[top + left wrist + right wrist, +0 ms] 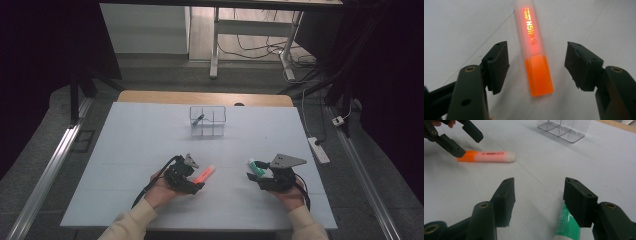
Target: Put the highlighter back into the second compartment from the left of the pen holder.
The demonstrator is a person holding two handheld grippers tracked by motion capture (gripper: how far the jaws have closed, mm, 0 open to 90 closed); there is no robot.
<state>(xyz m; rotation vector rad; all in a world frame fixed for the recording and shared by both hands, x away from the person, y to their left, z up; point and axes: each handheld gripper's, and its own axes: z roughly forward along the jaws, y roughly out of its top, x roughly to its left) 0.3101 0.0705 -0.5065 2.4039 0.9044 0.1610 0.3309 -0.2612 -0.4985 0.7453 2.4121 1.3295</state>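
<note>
White matte tabletop [140, 150], clear plastic organizer [207, 121] at far centre. We note left gripper [194, 186], jaws apart, straddling orange highlighter [534, 47] lying flat, near-left. Right gripper [537, 200], jaws apart, beside green-white tube [567, 225], near-right. Both hands low.

White table top [150, 135], grey floor [240, 75]; white desk legs [215, 55], dark surroundings

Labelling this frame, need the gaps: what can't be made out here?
- Green tube: right gripper view, far end behind the jaw, near end cut by the bottom edge.
- Dark item in the clear organizer: high view, too small to identify.
- Orange highlighter: left gripper view, white end cut by the top edge.
- Highlighter's small print: blurred by glow.
</note>
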